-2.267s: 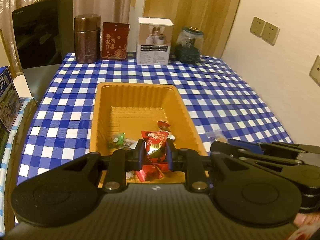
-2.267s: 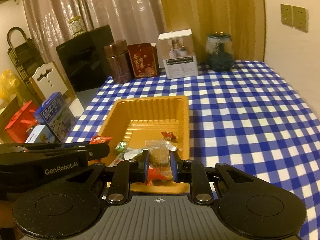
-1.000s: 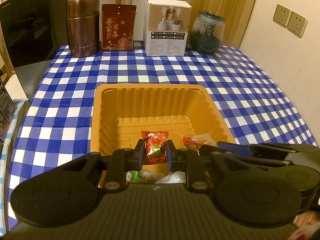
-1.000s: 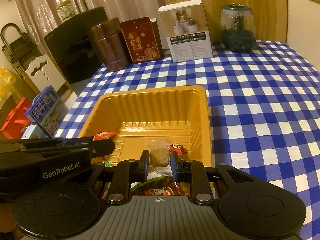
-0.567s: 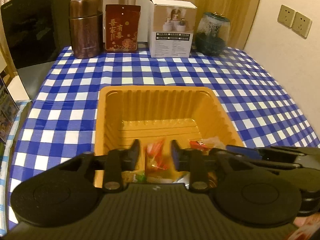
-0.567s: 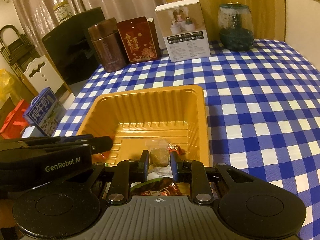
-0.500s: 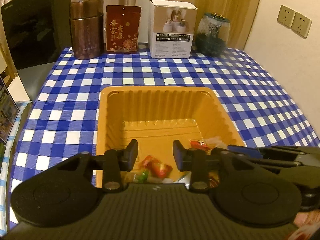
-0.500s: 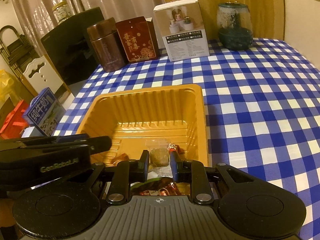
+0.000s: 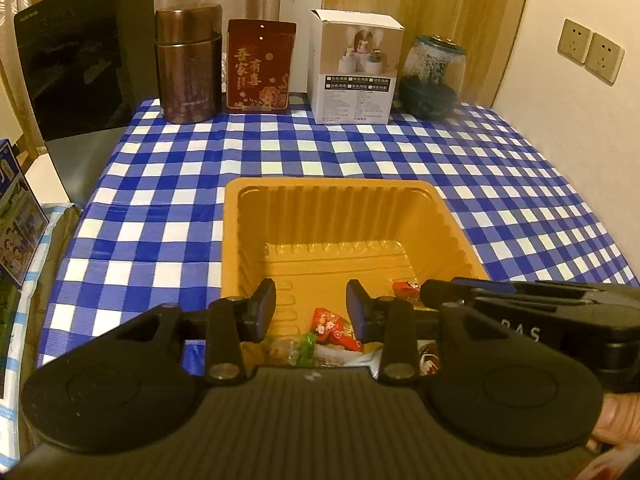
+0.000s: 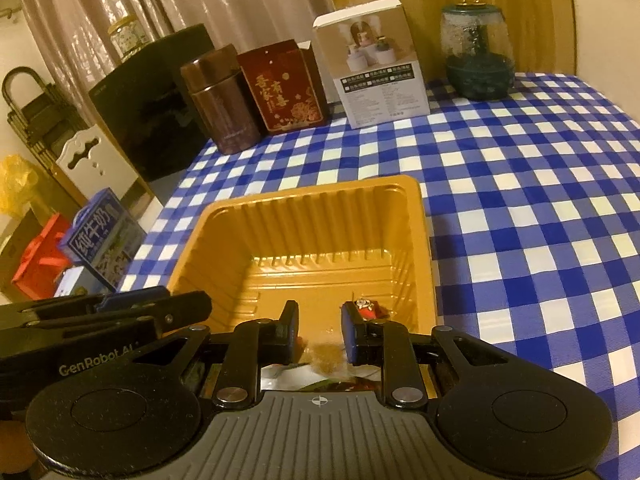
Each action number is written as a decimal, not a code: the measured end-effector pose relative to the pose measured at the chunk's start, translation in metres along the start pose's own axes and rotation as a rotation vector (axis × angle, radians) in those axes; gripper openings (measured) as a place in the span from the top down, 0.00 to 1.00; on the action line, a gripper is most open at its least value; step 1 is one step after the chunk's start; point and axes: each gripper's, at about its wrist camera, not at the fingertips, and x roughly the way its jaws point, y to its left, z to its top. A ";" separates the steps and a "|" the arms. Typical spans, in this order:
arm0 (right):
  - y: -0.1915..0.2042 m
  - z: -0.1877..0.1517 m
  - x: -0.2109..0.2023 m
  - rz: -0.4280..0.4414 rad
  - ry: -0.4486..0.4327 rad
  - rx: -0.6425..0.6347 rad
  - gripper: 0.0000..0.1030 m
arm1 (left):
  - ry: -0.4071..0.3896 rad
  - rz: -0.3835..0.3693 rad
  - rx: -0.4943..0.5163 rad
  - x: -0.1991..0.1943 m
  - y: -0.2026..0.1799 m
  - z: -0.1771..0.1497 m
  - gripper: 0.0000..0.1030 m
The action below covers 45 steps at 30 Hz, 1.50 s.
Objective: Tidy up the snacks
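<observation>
An orange plastic tray (image 9: 328, 185) (image 10: 312, 192) sits on the blue checked tablecloth. My left gripper (image 9: 311, 306) hangs open over its near end, and a red snack packet (image 9: 332, 328) lies loose in the tray below it beside a green candy (image 9: 308, 342). My right gripper (image 10: 320, 328) is opening its jaws over the same end. A clear packet with a brown snack (image 10: 326, 360) shows blurred just below them, free of the pads. A small red candy (image 10: 370, 308) lies by the right finger. Each gripper shows in the other's view: the right gripper (image 9: 520, 304), the left gripper (image 10: 100, 320).
Along the table's far edge stand a brown canister (image 9: 188, 68), a red tin (image 9: 260, 68), a white box (image 9: 356, 76) and a glass jar (image 9: 432, 76). A black appliance (image 9: 80, 56) and a blue milk carton (image 10: 100, 236) are off the left side. The wall is close on the right.
The left gripper opened and its red packet dropped into the tray. The right gripper then parted its jaws and the brown snack packet slipped down out of them.
</observation>
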 end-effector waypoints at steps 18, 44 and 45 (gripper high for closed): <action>-0.012 -0.007 -0.069 -0.081 -0.039 0.040 0.44 | -0.066 -0.018 -0.032 -0.052 -0.010 -0.012 0.09; -0.007 -0.097 -0.202 -0.186 -0.021 0.010 0.32 | -0.035 0.024 -0.002 -0.166 -0.049 -0.091 0.00; -0.008 -0.100 -0.205 -0.190 -0.020 0.010 0.32 | -0.030 0.023 0.005 -0.168 -0.052 -0.094 0.00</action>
